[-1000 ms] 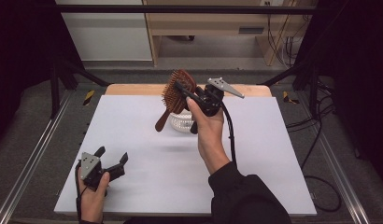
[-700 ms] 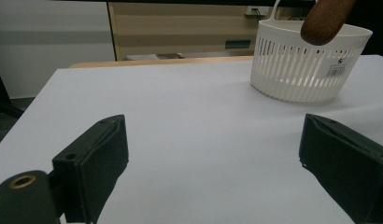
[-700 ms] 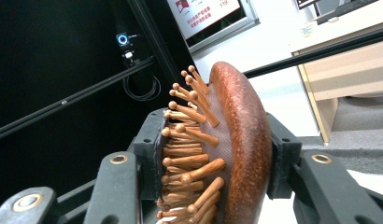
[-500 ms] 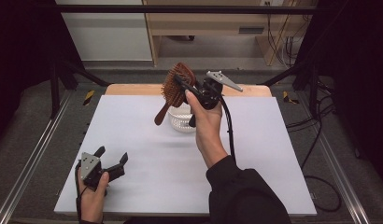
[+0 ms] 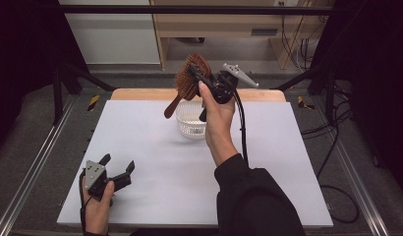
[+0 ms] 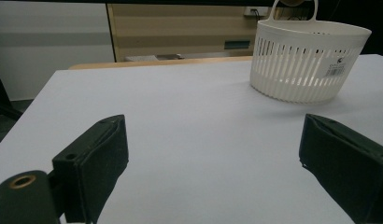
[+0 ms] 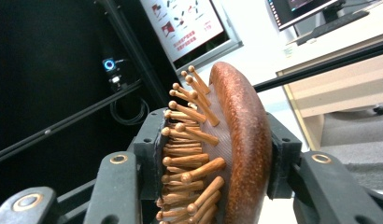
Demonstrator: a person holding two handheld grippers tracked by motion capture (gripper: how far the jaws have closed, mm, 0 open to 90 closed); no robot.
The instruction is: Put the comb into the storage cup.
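Item 1: oval brown wooden hairbrush with wooden peg bristles (image 5: 189,78), held in the air at the 12 o'clock end of the table, above the basket, head up and handle slanting down toward 7 o'clock. In the right gripper view the brush head (image 7: 231,149) sits between the two black jaws, one pad against the bristles, the other against the smooth back.

Item 2: right gripper (image 5: 202,81), raised in the person's hand, jaws clamped on the brush head; cable trailing down toward the dark sleeve.

Item 3: left gripper (image 5: 116,169), in the person's hand at the table's 7 o'clock corner, jaws spread wide with nothing between them; they point toward 2 o'clock.

Item 4: round white slatted plastic basket with a loop handle (image 5: 192,125), standing upright on the sheet just toward 12 o'clock of centre, directly under the brush. A barcode label shows on its wall (image 6: 336,70).

Item 5: white table surface (image 5: 155,162), with a wooden edge at 12 o'clock.
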